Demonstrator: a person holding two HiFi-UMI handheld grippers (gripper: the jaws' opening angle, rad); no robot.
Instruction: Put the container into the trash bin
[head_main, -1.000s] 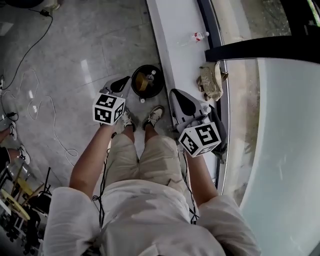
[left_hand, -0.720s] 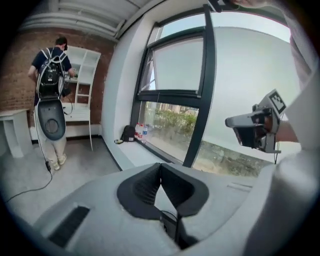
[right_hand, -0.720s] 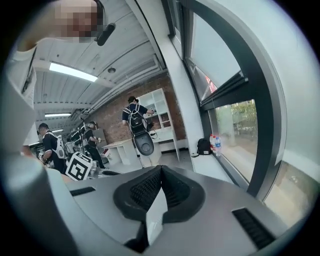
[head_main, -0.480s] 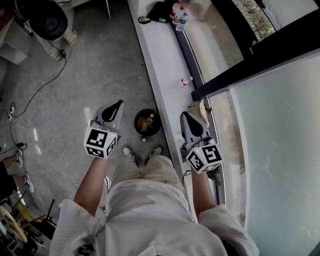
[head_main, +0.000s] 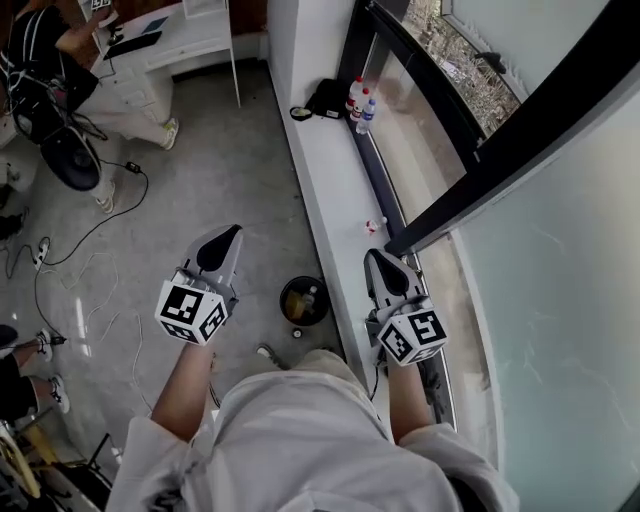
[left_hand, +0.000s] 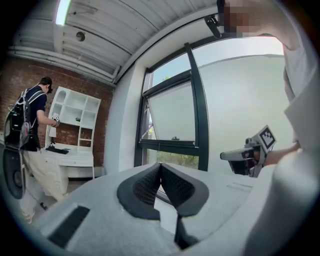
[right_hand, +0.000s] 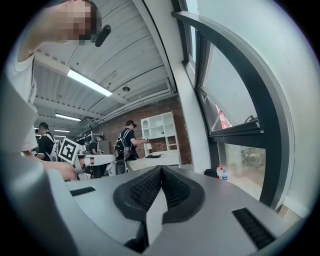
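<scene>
The black round trash bin (head_main: 284, 303) stands on the floor by the white window ledge (head_main: 330, 190), just ahead of my feet. Inside it lie a yellowish container and a small bottle (head_main: 307, 302). My left gripper (head_main: 228, 237) is held high to the left of the bin, pointing level, its jaws shut with nothing between them (left_hand: 160, 167). My right gripper (head_main: 377, 257) hangs over the ledge to the right of the bin, also shut and empty (right_hand: 161, 170). Each gripper shows in the other's view: the right gripper (left_hand: 246, 156) and the left gripper's marker cube (right_hand: 68, 149).
A small bottle (head_main: 375, 225) lies on the ledge ahead of the right gripper. Farther along stand three bottles (head_main: 360, 104) and a black bag (head_main: 324, 98). Cables (head_main: 70, 250) trail over the floor at left. People stand at a white desk (head_main: 150, 45) at the far left.
Both grippers have risen well above the bin, still shut and empty. The head view has tilted up, so the bin sits lower and more of the room and ledge shows.
</scene>
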